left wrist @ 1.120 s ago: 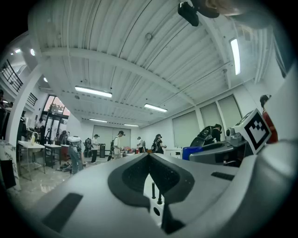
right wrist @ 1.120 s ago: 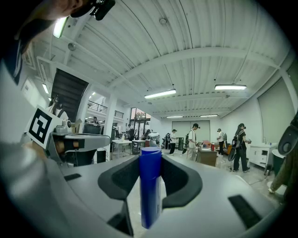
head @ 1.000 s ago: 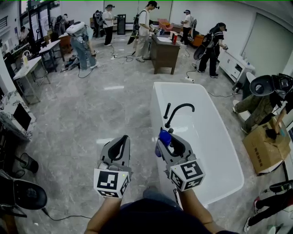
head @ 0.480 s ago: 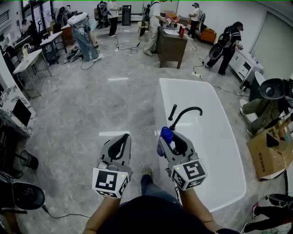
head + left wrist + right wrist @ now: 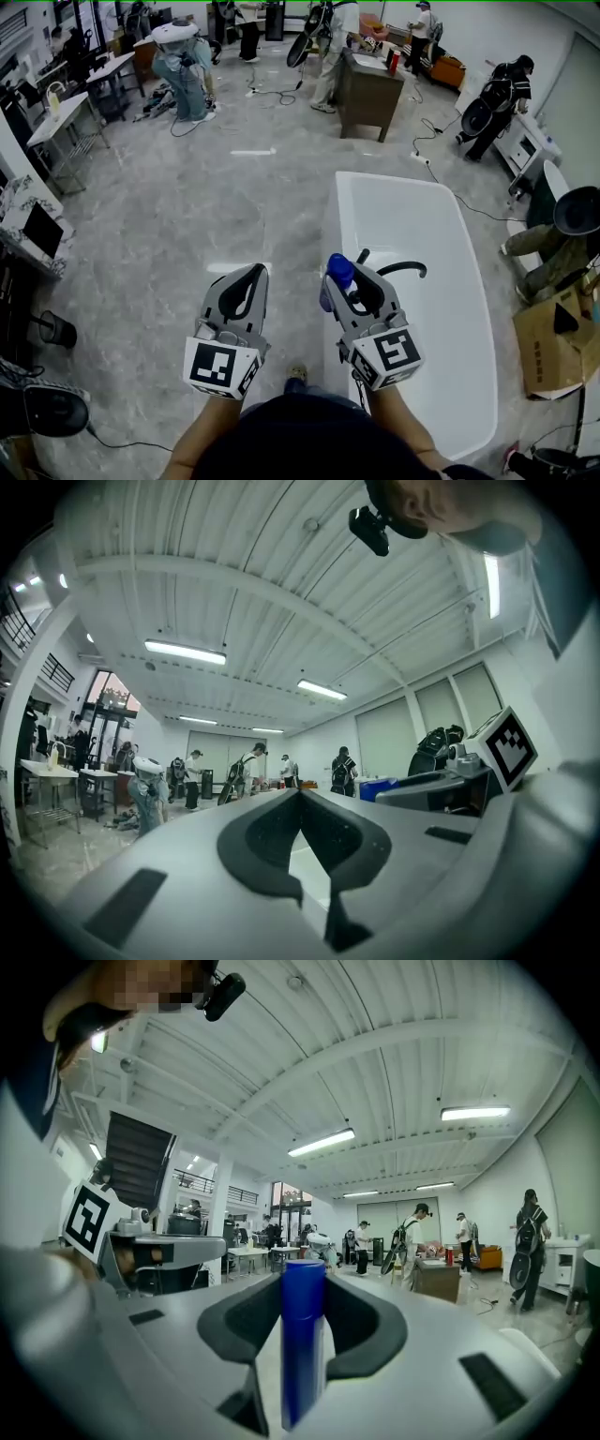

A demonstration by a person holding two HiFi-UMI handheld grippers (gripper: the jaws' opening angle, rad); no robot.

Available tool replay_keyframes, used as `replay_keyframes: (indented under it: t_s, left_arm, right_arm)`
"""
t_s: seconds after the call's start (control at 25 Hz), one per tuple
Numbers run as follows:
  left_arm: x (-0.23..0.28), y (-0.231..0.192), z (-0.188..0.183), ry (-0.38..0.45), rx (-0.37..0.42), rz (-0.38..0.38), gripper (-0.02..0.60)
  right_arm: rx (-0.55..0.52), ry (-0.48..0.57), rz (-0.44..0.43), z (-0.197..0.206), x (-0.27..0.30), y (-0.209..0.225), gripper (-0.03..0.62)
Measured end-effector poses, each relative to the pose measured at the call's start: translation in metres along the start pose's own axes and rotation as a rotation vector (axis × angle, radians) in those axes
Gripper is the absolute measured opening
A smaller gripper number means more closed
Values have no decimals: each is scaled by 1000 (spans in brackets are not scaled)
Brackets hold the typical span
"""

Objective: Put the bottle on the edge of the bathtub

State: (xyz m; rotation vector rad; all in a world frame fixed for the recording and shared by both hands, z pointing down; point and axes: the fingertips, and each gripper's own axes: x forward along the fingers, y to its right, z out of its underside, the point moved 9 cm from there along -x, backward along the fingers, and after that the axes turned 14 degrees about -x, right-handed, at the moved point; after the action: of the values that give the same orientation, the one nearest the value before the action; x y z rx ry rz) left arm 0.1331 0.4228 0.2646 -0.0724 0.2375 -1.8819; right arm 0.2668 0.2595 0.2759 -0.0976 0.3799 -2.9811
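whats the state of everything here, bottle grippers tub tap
blue bottle: upright, held in the air between the right gripper's jaws, not yet on the tub edge
right gripper: shut on the blue bottle
left gripper: shut, nothing between its jaws
bathtub: empty, no water seen, rim bare apart from the tap
black tap: no water running

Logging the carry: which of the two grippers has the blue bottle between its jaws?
The right gripper: the blue bottle is clamped between its jaws. The left gripper is shut, empty.
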Motion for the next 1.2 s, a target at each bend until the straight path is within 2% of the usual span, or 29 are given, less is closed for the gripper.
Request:
replay_keyframes:
  t_s: [0.28, 0.68, 0.92, 1.2]
  left_arm:
    - [72, -23, 13, -16, -16, -15, 23]
    - [132, -89, 27, -58, -57, -30, 23]
    - [206, -149, 27, -62, -41, 25, 23]
    - [296, -241, 6, -62, -3, 116, 23]
  right_arm:
    - [17, -19, -2, 22, 51, 60, 155]
    - [24, -85, 19, 45, 125, 93, 155]
    - [21, -97, 63, 59, 204, 127, 155]
    - [24, -101, 127, 57, 316, 160, 153]
